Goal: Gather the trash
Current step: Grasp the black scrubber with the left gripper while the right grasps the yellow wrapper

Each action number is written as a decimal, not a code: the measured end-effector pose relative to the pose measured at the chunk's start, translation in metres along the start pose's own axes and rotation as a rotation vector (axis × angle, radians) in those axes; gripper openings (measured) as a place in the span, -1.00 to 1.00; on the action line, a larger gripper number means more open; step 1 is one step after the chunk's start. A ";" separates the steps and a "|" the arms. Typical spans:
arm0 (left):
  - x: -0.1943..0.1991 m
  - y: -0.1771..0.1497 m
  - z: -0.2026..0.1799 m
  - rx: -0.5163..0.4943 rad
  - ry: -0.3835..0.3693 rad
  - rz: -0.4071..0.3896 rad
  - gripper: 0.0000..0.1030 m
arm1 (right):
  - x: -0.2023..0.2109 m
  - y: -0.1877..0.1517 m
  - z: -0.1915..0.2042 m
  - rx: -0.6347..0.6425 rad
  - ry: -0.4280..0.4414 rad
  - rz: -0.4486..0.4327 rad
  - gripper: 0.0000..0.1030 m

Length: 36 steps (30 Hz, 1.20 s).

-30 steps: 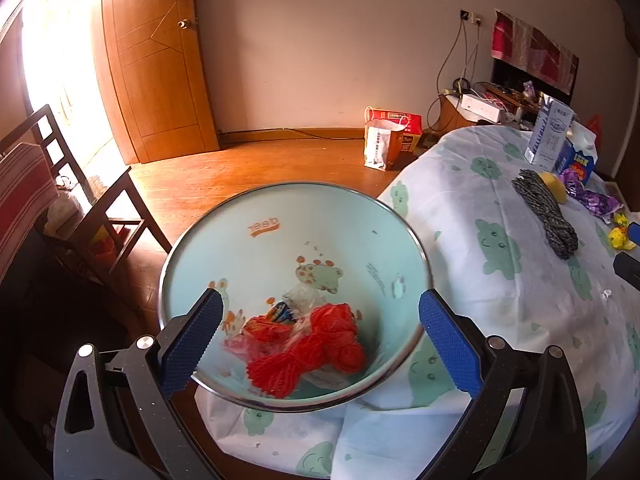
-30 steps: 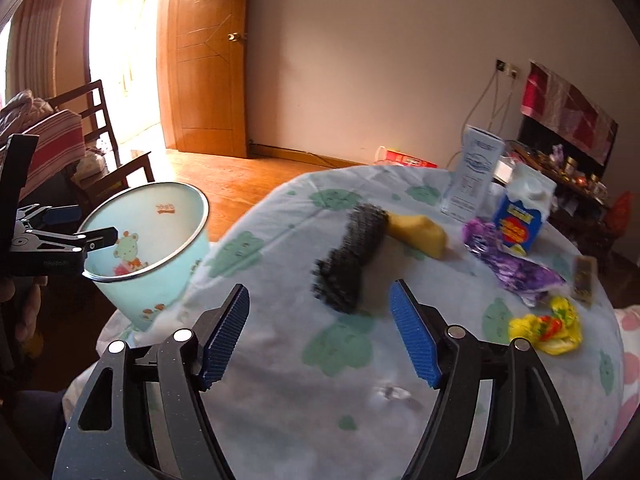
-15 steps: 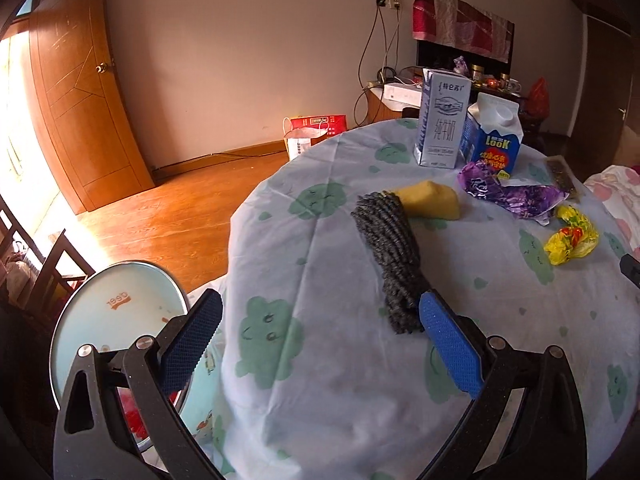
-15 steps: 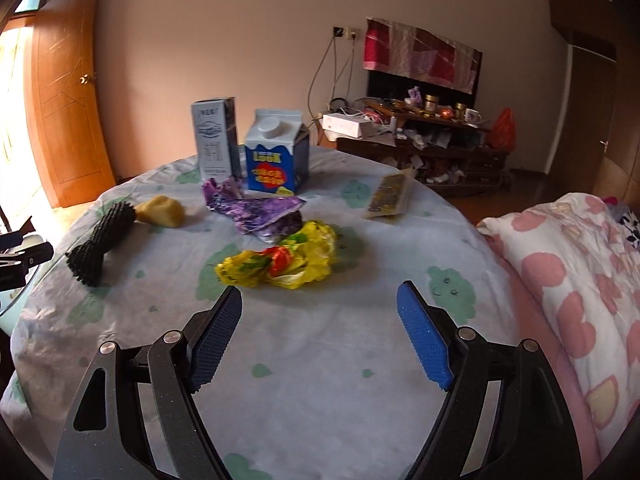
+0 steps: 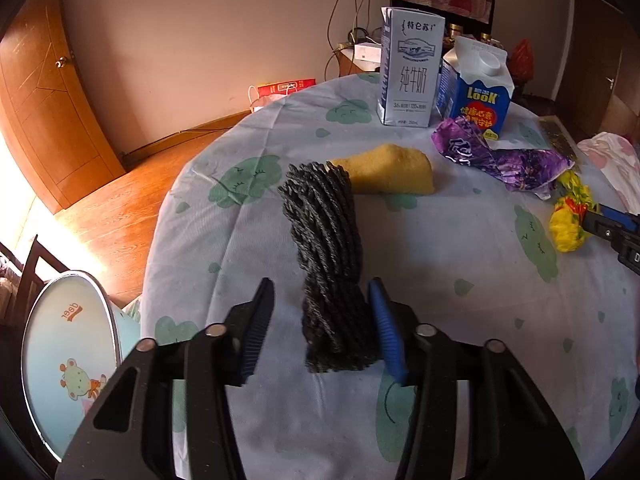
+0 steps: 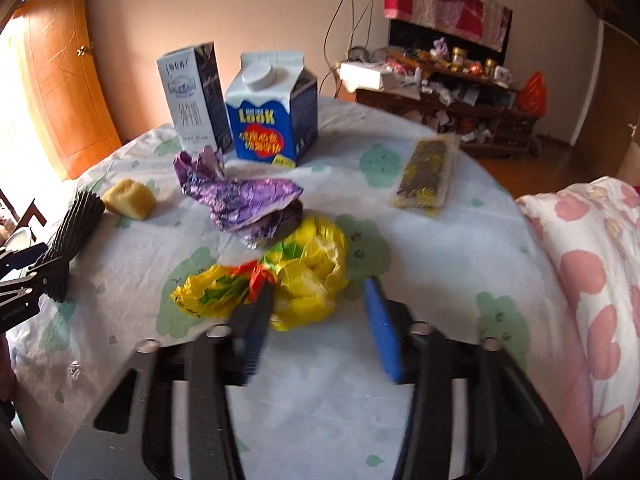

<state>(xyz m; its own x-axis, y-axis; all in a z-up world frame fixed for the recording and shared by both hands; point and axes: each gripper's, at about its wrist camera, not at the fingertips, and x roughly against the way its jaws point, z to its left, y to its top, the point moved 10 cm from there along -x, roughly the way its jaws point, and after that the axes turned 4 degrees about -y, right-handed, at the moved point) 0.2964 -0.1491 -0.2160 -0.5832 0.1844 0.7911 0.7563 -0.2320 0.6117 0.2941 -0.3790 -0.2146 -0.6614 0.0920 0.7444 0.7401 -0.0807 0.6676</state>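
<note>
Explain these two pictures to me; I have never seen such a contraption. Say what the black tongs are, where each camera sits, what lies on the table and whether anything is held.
No robot here: a person holds a two-finger tong in each hand, with a camera on each looking along its fingers. One picture comes from the left gripper, the other from the right gripper.

On the tablecloth lie a dark rope bundle, a yellow sponge, a purple wrapper, a yellow plastic bag, a flat packet and two cartons. A pale blue bin stands beside the table.

Both jaws have just been closing, the left around the rope, the right around the bag. Neither grips yet: a gap shows on one side.
</note>
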 end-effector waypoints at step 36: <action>0.109 -0.074 0.113 0.061 0.123 -0.141 -0.55 | 0.062 -0.013 0.099 0.135 0.076 -0.121 0.16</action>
<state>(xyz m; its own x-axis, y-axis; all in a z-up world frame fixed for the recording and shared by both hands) 0.2103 -0.0040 -0.1756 -0.7136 0.0924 0.6944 0.6789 -0.1534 0.7181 0.2555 -0.2744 -0.1787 -0.7499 0.0169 0.6614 0.6610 0.0607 0.7479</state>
